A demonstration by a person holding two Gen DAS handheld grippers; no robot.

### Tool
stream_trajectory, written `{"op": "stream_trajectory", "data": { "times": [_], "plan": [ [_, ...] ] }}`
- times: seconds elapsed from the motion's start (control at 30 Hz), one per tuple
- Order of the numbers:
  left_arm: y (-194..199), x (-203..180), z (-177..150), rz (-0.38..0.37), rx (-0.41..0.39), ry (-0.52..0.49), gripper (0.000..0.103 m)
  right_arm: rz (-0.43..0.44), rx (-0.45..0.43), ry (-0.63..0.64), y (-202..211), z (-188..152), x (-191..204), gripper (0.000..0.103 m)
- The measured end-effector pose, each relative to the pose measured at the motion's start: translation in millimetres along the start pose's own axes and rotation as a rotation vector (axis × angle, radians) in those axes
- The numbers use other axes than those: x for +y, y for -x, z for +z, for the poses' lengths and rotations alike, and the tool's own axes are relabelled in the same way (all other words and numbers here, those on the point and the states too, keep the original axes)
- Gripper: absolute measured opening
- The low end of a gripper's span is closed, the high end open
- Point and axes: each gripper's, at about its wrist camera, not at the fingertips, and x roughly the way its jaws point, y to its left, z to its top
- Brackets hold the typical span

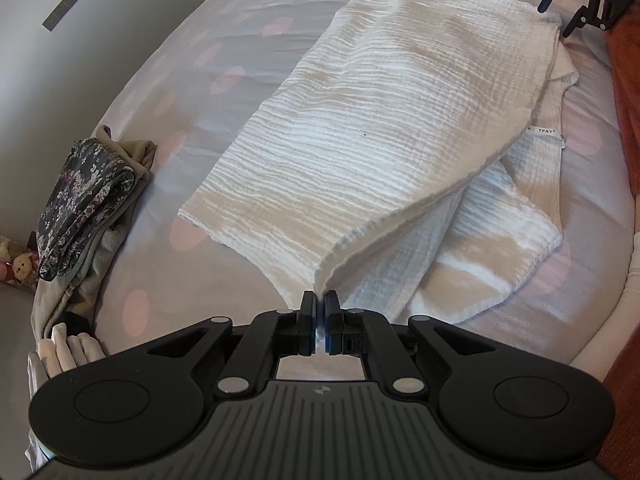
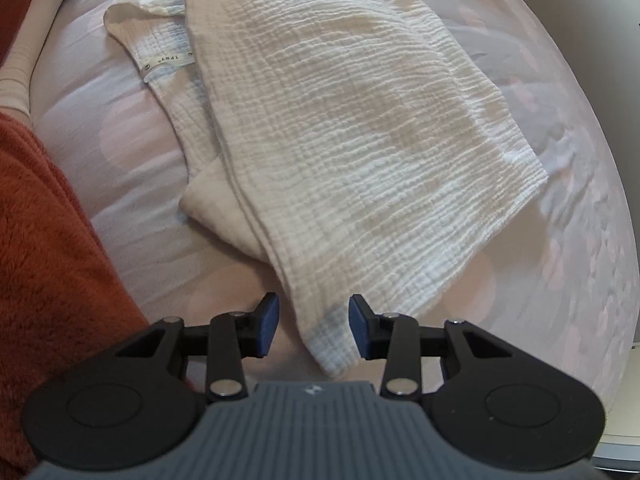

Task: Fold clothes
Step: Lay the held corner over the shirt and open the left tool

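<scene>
Muslin blanket (image 1: 384,120), crinkled white with beige patches, lies partly folded across the middle of the bed (image 1: 224,56), whose pale sheet carries pink dots. One upper layer is lifted at a corner, and the left tongs (image 1: 320,300) are clamped together on that corner. The right tongs (image 2: 314,320) stand apart with another blanket corner lying between the blue pads (image 2: 270,316), neither pad touching the cloth. A small sewn label (image 1: 546,134) shows on the lower layer. Near the bed's left edge in the left wrist view sits a pile of dark floral fabric (image 1: 84,204) on grey-beige clothing (image 1: 100,248). An orange fleece (image 2: 44,248) covers the bed's side in the right wrist view.
</scene>
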Motion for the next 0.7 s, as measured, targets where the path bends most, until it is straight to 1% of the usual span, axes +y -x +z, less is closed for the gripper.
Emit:
{"op": "stream_trajectory", "data": {
  "times": [0.03, 0.1, 0.2, 0.3, 0.4, 0.47, 0.6, 0.7],
  "plan": [
    [0, 1, 0, -0.001, 0.0, 0.006, 0.002, -0.003, 0.016, 0.004, -4, 1, 1, 0.037],
    [1, 1, 1, 0.002, 0.002, 0.009, 0.002, -0.008, 0.037, 0.007, -8, 1, 2, 0.013],
    [6, 1, -1, 0.006, -0.002, 0.0, 0.002, -0.018, 0.011, -0.037, 0, -5, -5, 0.005],
    [14, -4, -5, -0.001, 0.0, -0.039, 0.002, -0.049, -0.029, -0.085, 17, -11, -15, 0.004],
    [23, -10, -12, -0.011, 0.016, -0.07, 0.001, -0.049, -0.064, -0.115, 38, -15, -20, 0.004],
    [29, -14, -18, -0.015, 0.023, -0.083, 0.001, -0.043, -0.072, -0.107, 48, -18, -18, 0.004],
    [35, -25, -28, -0.04, 0.021, -0.101, 0.001, -0.04, -0.055, -0.085, 52, -22, -13, 0.004],
    [31, -41, -34, -0.073, 0.042, -0.154, 0.001, -0.014, -0.023, -0.071, 48, -23, -9, 0.004]
  ]
}}
